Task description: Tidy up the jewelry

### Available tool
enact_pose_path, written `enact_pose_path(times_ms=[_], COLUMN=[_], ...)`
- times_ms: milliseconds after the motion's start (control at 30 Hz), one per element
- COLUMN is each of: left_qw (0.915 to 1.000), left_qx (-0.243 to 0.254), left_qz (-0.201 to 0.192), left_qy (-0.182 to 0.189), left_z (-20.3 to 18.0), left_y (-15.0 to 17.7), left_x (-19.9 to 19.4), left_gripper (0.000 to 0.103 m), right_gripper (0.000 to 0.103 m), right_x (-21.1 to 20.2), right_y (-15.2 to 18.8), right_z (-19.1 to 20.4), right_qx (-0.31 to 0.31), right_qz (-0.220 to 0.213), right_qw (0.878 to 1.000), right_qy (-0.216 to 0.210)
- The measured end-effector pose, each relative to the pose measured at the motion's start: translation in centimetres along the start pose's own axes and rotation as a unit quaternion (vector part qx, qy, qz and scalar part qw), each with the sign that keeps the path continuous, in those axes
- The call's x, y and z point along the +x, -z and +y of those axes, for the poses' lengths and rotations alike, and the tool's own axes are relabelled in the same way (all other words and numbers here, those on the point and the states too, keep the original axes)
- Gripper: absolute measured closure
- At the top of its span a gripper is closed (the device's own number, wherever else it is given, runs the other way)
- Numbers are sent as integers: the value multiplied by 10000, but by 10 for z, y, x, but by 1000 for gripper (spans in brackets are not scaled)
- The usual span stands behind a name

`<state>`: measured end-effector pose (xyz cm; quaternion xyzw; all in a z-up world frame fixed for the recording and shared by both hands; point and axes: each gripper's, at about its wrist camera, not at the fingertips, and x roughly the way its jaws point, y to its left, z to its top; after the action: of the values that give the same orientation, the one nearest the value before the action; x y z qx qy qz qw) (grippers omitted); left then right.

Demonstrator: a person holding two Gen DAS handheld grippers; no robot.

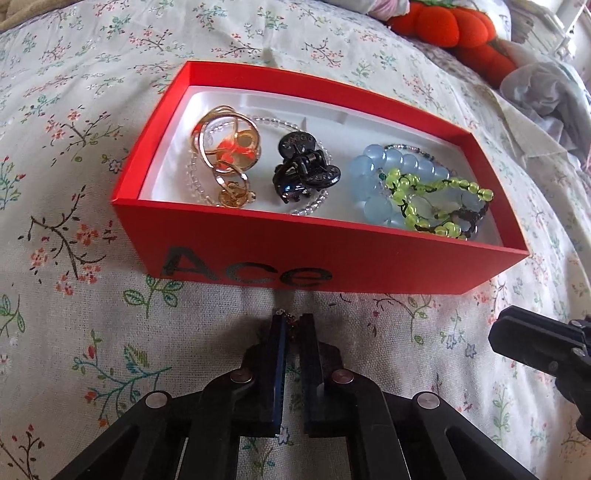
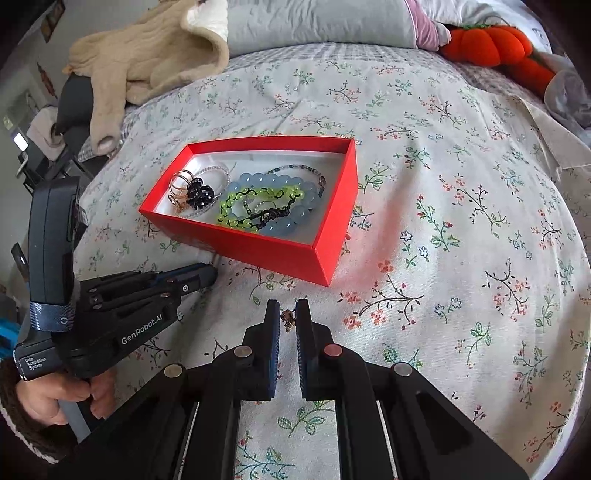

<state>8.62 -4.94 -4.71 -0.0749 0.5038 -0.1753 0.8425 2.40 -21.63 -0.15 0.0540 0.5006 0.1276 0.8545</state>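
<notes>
a red box [image 1: 303,254] sits open on a bed [image 1: 74,184] covered by a flowered sheet, its near wall printed with dark letters. inside it, on a white liner, lie gold rings [image 1: 227,155] at the left end, a black hair clip [image 1: 301,173] in the middle resting on a clear bead bracelet [image 1: 192,173], and at the right end a pale blue bead bracelet [image 1: 376,173] with a green bead bracelet [image 1: 424,199] on a black cord draped across it. the left hand-held gripper [image 1: 291,319] points down at the sheet just in front of the box, its jaws drawn nearly together on a thin small chain [image 1: 290,316] that shows at the fingertips. in the right wrist view, the right hand-held gripper [image 2: 287,310] is also narrow, with a small brown trinket [image 2: 287,320] pinched between its tips just above the sheet, in front of the near corner of the box. the left hand-held gripper lies low at the left of that view, held by a hand [image 2: 55,400] in a dark sleeve. farther up the bed are a beige garment [image 2: 147,62], a grey pillow [image 2: 314,22] and an orange plush toy [image 2: 495,48], all well apart from the box.
</notes>
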Motion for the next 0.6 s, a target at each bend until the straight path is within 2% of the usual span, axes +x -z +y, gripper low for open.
enact_pose_path(times_ms=[333,600], left_qw=[9989,9950], left_qx=[-226,-428], left_qz=[-213,-723], left_qy=[341,532], left_z=[14,22], left_y=[5,-7], left_x=[-38,-73], left_gripper=[102,102], right_gripper=[94,94], right_x=[-15,-29], right_y=[-7,-23], right_z=[-1,0], right_qx=[177,379], right_qz=[-190,-519], right_qw=[9996,9975], right_qy=[-115,-287])
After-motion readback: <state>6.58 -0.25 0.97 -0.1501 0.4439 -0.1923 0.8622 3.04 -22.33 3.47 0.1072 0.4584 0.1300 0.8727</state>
